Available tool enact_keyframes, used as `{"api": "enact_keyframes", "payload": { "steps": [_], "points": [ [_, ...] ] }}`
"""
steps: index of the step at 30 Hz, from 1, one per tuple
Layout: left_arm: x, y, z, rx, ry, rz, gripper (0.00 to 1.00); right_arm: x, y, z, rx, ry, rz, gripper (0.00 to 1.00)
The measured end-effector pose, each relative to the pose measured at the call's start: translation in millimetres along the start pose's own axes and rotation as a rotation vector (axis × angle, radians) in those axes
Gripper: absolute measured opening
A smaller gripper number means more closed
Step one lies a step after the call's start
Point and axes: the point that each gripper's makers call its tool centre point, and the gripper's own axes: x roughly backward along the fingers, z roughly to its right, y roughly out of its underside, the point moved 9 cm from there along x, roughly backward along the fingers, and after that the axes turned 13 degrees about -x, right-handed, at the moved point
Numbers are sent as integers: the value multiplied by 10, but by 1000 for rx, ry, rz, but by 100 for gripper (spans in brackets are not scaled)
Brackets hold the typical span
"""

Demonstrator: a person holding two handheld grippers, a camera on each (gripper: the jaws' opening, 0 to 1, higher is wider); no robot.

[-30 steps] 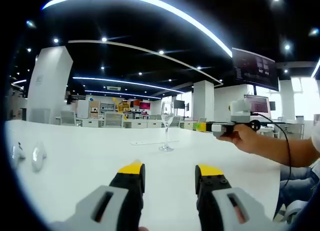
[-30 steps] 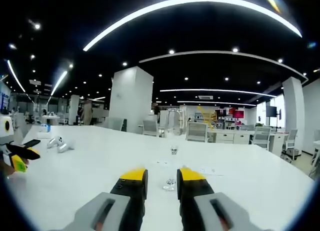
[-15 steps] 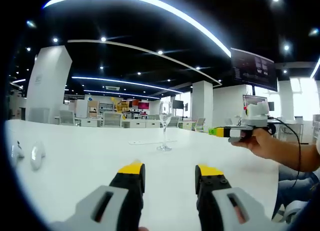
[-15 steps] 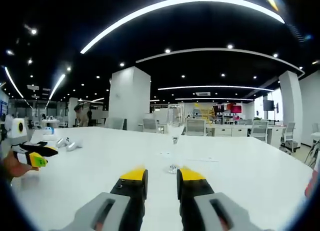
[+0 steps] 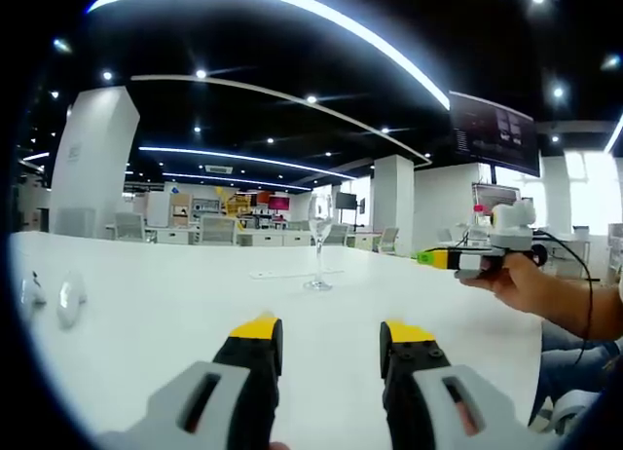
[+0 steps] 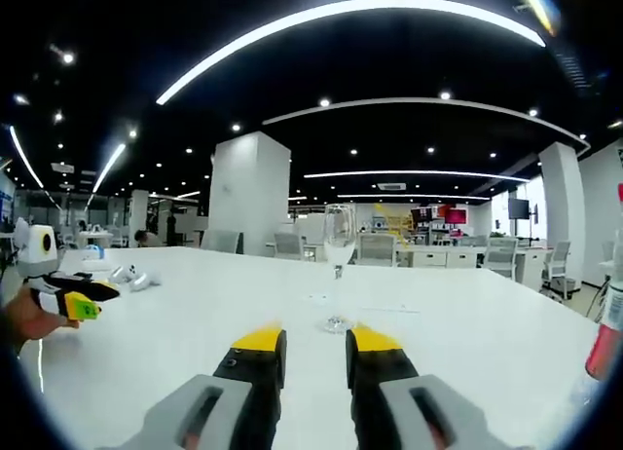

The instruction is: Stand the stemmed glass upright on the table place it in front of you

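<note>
The stemmed glass stands upright on the white counter, well ahead of both tools and touched by neither. The left hand-held gripper hovers low over the counter, jaws apart and empty. The right hand-held gripper points at the glass, jaws slightly apart, holding nothing.

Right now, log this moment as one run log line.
stemmed glass: upright on white table | left gripper: open, empty | right gripper: narrow gap, empty, just short of glass base | stage: glass standing
</note>
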Motion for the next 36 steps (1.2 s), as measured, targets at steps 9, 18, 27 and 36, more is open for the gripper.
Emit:
{"api": "enact_keyframes", "payload": {
  "steps": [9,18,27,36],
  "points": [
    [-25,30,1,-1,-9,1,38,91,55,-60,18,11,-2,28],
    [-60,116,-30,64,-9,40,38,128,270,-46,24,32,8,28],
    [-69,146,17,-10,-26,21,36,142,311,42,19,38,19,28],
    [-93,155,38,6,-25,-8,36,134,342,57,37,30,-1,28]
  ]
}}
